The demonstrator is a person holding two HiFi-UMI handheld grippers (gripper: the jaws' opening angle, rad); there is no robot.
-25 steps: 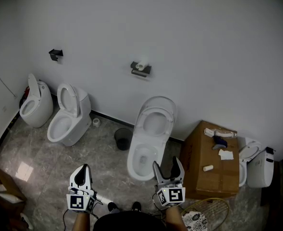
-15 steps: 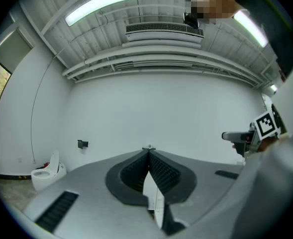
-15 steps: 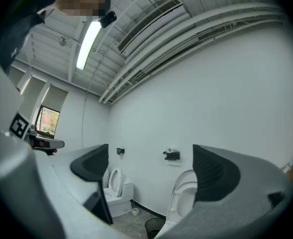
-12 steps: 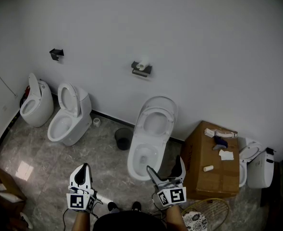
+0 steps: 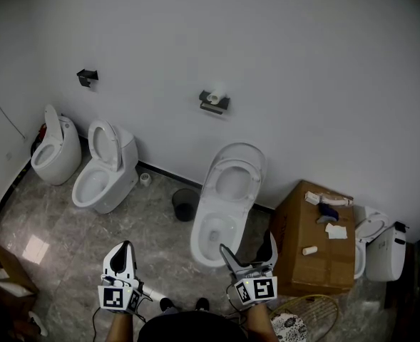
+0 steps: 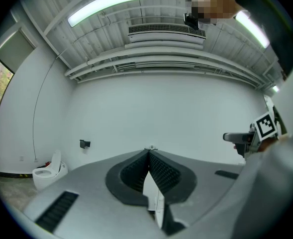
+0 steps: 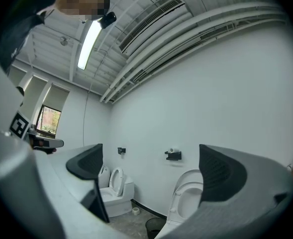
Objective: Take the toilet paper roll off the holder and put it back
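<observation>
The white toilet paper roll (image 5: 213, 97) sits on a black wall holder (image 5: 215, 106) above the middle toilet, far from both grippers. The right gripper view also shows the roll (image 7: 173, 150) on the holder (image 7: 173, 156), between its jaws and well ahead. My left gripper (image 5: 124, 251) is low in the head view, shut and empty; the left gripper view shows its pads (image 6: 158, 173) pressed together. My right gripper (image 5: 247, 244) is held in front of the middle toilet. Its jaws are opening wide with nothing between them (image 7: 151, 158).
Three white toilets (image 5: 227, 205) (image 5: 106, 166) (image 5: 53, 148) stand along the wall, and a fourth (image 5: 377, 244) at the right. A black bin (image 5: 185, 204), a small roll on the floor (image 5: 145, 179), a cardboard box (image 5: 316, 255) with small items, and a second black holder (image 5: 87, 76) are also here.
The right gripper's jaws have spread from nearly together to wide apart. The left gripper stayed shut and in place. The head view shifted slightly.
</observation>
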